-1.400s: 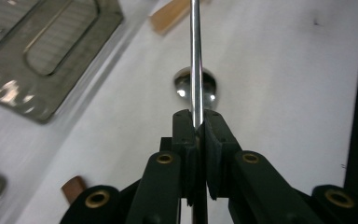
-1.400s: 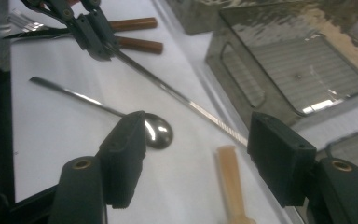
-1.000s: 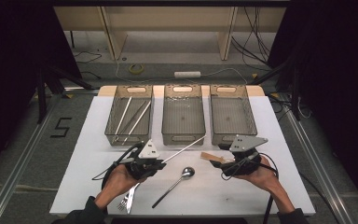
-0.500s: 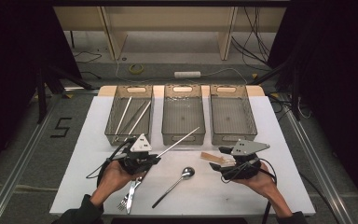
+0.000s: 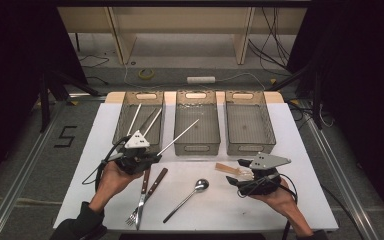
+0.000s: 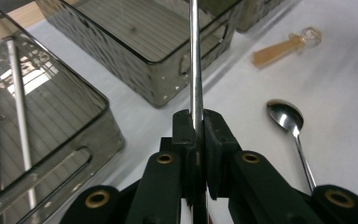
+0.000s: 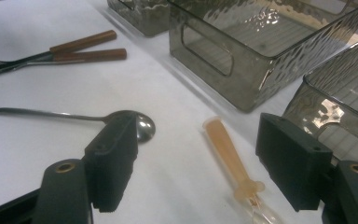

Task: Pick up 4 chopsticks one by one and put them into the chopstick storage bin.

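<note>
My left gripper (image 5: 155,156) is shut on a thin metal rod (image 5: 180,133) that slants up to the right over the front of the middle tray (image 5: 196,146). In the left gripper view the rod (image 6: 195,65) runs straight up from the closed jaws (image 6: 196,125). My right gripper (image 5: 237,179) stands open near the table's right front. In the right gripper view an amber plastic stick (image 7: 226,154) lies on the table between its spread jaws (image 7: 203,158). The same stick (image 5: 228,168) lies just left of that gripper.
Three smoky plastic trays line the back: the left tray (image 5: 125,142) holds several metal rods, the right tray (image 5: 247,148) looks bare. A spoon (image 5: 187,196) and two wooden-handled forks (image 5: 144,195) lie on the white table (image 5: 300,150) between the hands.
The left gripper has carried the rod to the left and away from the person, its tip now over the middle tray. The right gripper has shifted slightly left and nearer.
</note>
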The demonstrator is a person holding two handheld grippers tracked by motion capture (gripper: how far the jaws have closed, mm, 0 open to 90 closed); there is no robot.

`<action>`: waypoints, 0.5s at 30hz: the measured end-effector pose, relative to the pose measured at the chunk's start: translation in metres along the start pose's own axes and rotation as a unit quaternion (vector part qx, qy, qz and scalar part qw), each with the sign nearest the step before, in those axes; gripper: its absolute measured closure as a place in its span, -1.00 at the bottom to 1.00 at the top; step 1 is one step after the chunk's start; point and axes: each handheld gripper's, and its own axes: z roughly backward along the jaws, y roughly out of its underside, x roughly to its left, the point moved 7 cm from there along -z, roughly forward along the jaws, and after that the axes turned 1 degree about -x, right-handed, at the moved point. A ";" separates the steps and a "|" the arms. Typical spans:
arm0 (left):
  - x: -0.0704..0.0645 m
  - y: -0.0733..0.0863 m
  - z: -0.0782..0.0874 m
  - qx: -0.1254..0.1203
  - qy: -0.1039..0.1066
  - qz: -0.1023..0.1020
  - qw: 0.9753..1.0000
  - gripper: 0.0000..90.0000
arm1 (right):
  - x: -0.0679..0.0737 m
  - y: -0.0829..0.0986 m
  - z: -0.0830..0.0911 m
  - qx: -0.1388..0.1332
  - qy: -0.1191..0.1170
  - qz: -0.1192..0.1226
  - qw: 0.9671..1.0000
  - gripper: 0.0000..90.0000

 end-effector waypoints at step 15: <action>0.062 -0.011 0.006 -0.023 -0.059 0.056 0.996 0.86 | 0.015 0.002 0.002 -0.002 -0.009 0.002 1.000 -0.33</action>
